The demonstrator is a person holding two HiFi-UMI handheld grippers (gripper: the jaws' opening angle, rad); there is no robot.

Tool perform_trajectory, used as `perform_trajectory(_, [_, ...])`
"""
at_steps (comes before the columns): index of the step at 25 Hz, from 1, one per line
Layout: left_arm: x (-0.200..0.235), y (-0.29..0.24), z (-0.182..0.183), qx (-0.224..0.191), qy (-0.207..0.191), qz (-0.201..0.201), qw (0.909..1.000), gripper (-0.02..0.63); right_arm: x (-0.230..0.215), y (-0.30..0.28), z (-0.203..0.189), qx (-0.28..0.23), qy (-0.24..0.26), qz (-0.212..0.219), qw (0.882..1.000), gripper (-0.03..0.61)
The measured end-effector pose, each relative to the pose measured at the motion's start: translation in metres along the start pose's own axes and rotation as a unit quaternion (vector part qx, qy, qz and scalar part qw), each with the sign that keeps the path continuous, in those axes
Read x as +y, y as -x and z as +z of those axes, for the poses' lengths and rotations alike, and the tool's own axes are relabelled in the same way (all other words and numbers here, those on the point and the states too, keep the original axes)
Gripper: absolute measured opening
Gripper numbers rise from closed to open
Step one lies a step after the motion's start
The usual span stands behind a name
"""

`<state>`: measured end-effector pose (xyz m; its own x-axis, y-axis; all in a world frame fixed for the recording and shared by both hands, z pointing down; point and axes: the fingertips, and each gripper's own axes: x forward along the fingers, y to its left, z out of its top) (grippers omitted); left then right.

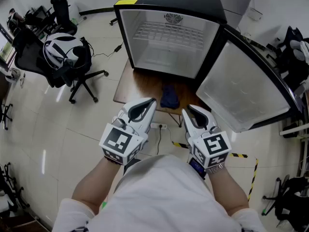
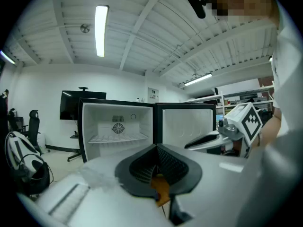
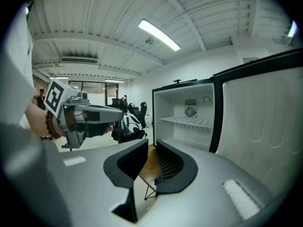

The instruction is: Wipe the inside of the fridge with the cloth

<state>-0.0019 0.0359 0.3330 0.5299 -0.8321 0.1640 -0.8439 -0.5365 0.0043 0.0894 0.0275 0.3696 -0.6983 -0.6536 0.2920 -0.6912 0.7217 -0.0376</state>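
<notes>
your left tongs (image 1: pixel 151 102) are pressed together, your right tongs (image 1: pixel 186 111) narrowly apart, both empty. the blue cloth (image 1: pixel 170 96) lies on the table (image 1: pixel 144 85) before the open fridge (image 1: pixel 169 4).

- black box-shaped mini fridge (image 1: pixel 169 1): white inside, with a yellow sticker at one top corner
- crumpled fabric cloth (image 1: pixel 169 96): dark blue
- flat wooden table (image 1: pixel 145 83): reddish brown
- left gripper (image 1: pixel 152 100) and right gripper (image 1: pixel 185 111): white shells, black jaw linings, black-and-white square-marker cubes

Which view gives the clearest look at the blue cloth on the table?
The head view: the cloth lies in full sight on the wooden table before the open fridge. The right gripper view shows only a blue sliver between its jaws; the left gripper view shows none.
</notes>
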Motion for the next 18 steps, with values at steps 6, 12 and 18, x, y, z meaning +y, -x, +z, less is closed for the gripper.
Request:
perform_trajectory(6, [-0.008, -0.005, -0.007, 0.009, 0.005, 0.023, 0.9997, 0.006, -0.016, -0.01, -0.033, 0.039, -0.004, 0.02, 0.999, 0.098])
perform_trajectory(12, [0.001, -0.008, -0.017, 0.022, 0.001, 0.031, 0.9993, 0.006, -0.028, -0.043, -0.066, 0.081, -0.006, 0.019, 0.996, 0.134])
perform_trajectory(18, [0.022, -0.028, -0.028, 0.037, -0.004, 0.012, 0.9992, 0.006, -0.038, -0.091, -0.089, 0.125, -0.004, 0.005, 0.992, 0.174])
